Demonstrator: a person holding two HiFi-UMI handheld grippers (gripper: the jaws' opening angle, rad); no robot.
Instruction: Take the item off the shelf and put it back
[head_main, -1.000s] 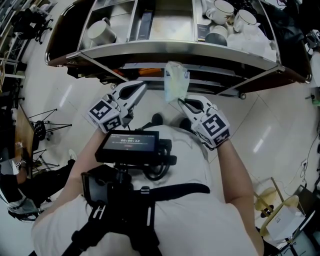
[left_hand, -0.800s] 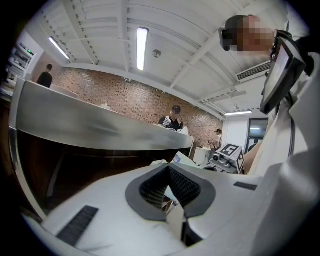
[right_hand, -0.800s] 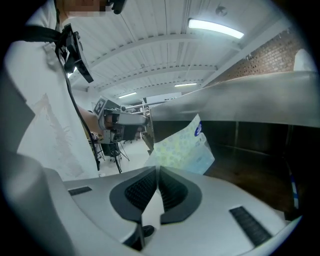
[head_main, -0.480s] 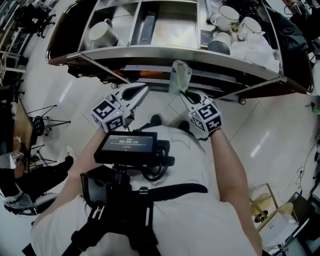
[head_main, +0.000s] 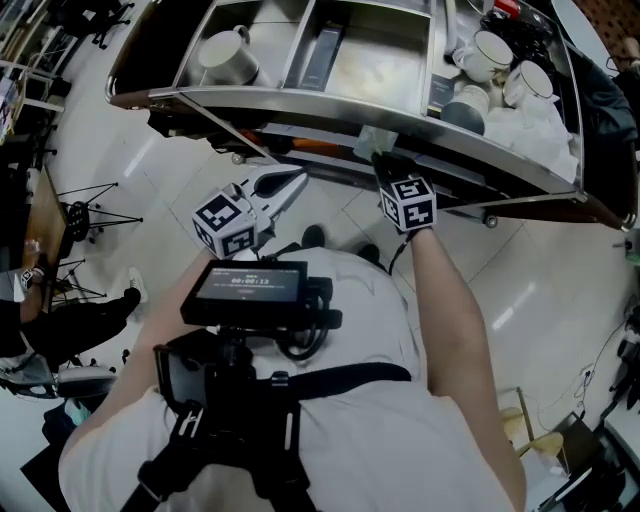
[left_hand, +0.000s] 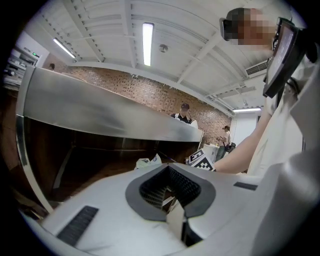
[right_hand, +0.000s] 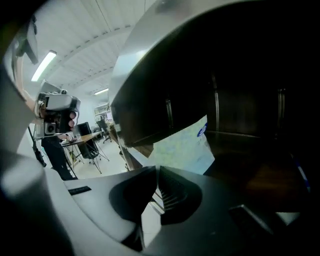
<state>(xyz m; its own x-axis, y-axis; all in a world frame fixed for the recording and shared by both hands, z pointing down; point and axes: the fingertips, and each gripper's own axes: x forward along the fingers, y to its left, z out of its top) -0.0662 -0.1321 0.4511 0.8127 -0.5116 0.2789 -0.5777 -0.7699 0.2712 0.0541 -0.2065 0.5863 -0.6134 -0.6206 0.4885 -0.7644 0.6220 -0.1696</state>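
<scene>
The pale plastic packet (right_hand: 185, 147) is pinched by its near edge in the right tongs (right_hand: 157, 167), which are clamped on it. It is held at the dark opening under the steel top rim of the metal shelf unit (head_main: 300, 100). The left tongs (left_hand: 168, 165) are pressed together with nothing between them, nearby in front of the shelf.

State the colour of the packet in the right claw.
Packet: pale green, blue mark; right gripper view.

Two claws show, the left claw (head_main: 298, 180) and the right claw (head_main: 380, 160), with one pale packet (head_main: 368, 140). One shelf (head_main: 300, 100) carries four mugs (head_main: 225, 55), one at left and three at right, and one dark flat box (head_main: 325, 55).
</scene>
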